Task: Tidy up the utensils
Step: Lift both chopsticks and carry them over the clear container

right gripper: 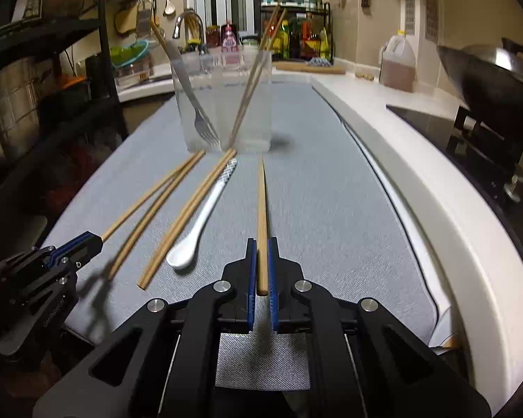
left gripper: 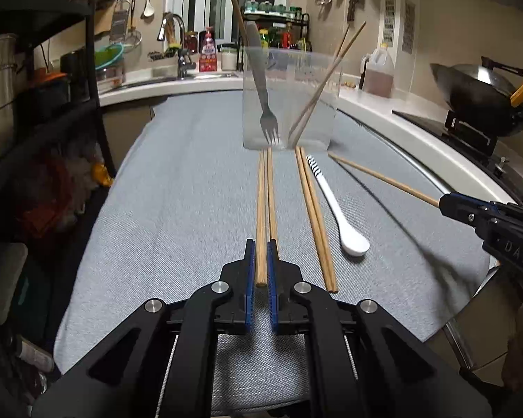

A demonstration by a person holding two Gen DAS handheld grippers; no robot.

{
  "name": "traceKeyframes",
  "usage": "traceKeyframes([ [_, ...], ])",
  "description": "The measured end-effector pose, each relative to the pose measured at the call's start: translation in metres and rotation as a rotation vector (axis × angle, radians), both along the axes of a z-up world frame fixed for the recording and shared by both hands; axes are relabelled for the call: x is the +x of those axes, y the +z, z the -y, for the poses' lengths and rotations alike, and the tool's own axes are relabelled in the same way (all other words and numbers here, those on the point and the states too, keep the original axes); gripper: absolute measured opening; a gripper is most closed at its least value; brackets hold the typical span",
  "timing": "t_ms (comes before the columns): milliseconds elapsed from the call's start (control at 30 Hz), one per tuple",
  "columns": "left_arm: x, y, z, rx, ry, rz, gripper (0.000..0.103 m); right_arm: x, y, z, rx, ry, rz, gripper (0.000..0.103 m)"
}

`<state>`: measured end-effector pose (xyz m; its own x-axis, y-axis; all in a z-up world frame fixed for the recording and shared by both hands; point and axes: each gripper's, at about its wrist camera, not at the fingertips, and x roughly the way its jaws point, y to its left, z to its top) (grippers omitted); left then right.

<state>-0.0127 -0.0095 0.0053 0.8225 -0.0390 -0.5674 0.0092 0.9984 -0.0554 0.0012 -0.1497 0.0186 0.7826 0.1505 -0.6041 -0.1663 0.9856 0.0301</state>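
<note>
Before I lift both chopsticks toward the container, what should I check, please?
1. Left gripper jaws shut on left chopstick: ok.
2. Right gripper jaws shut on right chopstick: ok.
3. Neighbour chopstick free of the left jaws: cannot tell; it lies tight against one finger.
4. Clear container upright, with room between the fork and the leaning chopsticks: ok.
5. White spoon lies apart from both grippers: ok.
</note>
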Motion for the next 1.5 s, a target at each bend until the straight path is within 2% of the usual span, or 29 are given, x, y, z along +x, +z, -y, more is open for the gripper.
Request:
traceKeyframes([
  [467, -0.012, 0.055, -0.006, 0.004, -0.005, 0.124, 0.007, -0.015, 0.073, 0.009, 0.012, 0.016, 0.171, 0.006],
  [633, -0.003, 0.088, -0.012, 0.012, -0.019, 0.177, 0.007, 0.001, 0.096, 0.014, 0.069, 0.027, 0.163, 0.006],
  [700, 0.004, 0.103, -0.017, 0.005, -0.02, 0.2, 0.007, 0.011, 0.109, 0.015, 0.112, 0.035, 0.154, 0.006],
  [933, 0.037, 0.152, -0.033, -0.031, -0.018, 0.238, 0.007, 0.041, 0.144, 0.008, 0.139, 0.052, 0.154, 0.007],
  [1133, 0.068, 0.192, -0.037, -0.036, -0.037, 0.203, 0.006, 0.063, 0.178, 0.007, 0.172, 0.068, 0.171, 0.007],
  [1300, 0.091, 0.226, -0.041, -0.095, -0.062, 0.183, 0.006, 0.085, 0.215, 0.001, 0.202, 0.107, 0.215, 0.007],
  [1500, 0.119, 0.28, -0.026, -0.104, -0.094, 0.297, 0.006, 0.11, 0.265, -0.006, 0.219, 0.128, 0.327, 0.006],
])
